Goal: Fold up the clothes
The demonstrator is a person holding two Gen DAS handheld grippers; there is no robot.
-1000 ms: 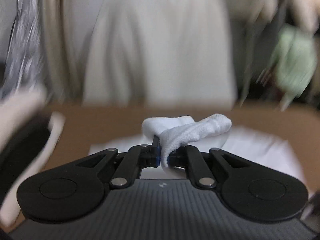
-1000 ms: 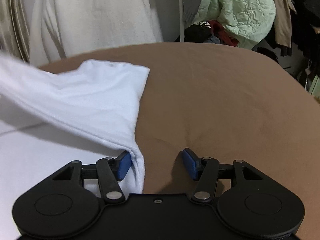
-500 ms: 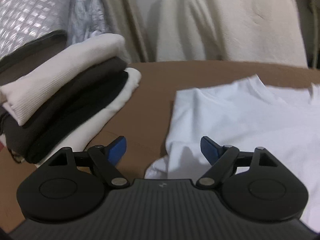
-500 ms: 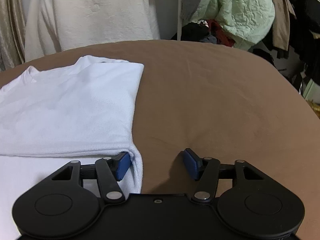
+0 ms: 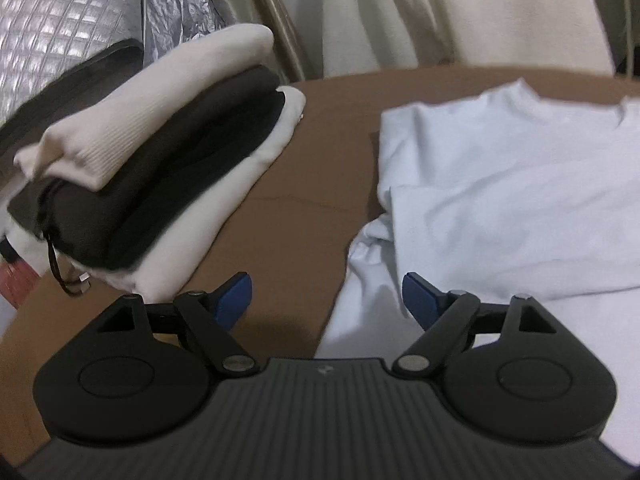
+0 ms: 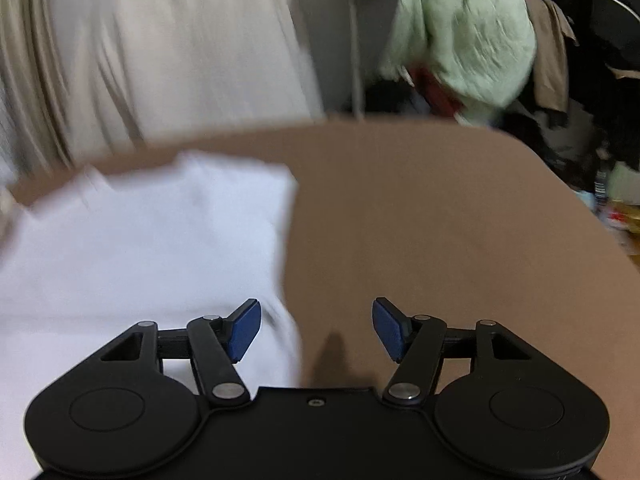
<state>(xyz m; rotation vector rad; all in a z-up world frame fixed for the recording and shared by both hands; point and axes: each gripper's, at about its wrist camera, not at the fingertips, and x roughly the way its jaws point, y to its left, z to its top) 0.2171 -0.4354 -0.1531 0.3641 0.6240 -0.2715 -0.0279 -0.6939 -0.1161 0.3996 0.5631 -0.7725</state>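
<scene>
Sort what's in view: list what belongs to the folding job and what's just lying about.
Job: white T-shirt; left gripper, open; right gripper, open; stack of folded clothes.
Lying about: green quilted garment; cream fabric behind; silver quilted cover.

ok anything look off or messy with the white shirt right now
Yes: the white shirt has a bunched, crumpled lump at its left edge, ahead of the open left gripper. The rest lies fairly flat.
</scene>
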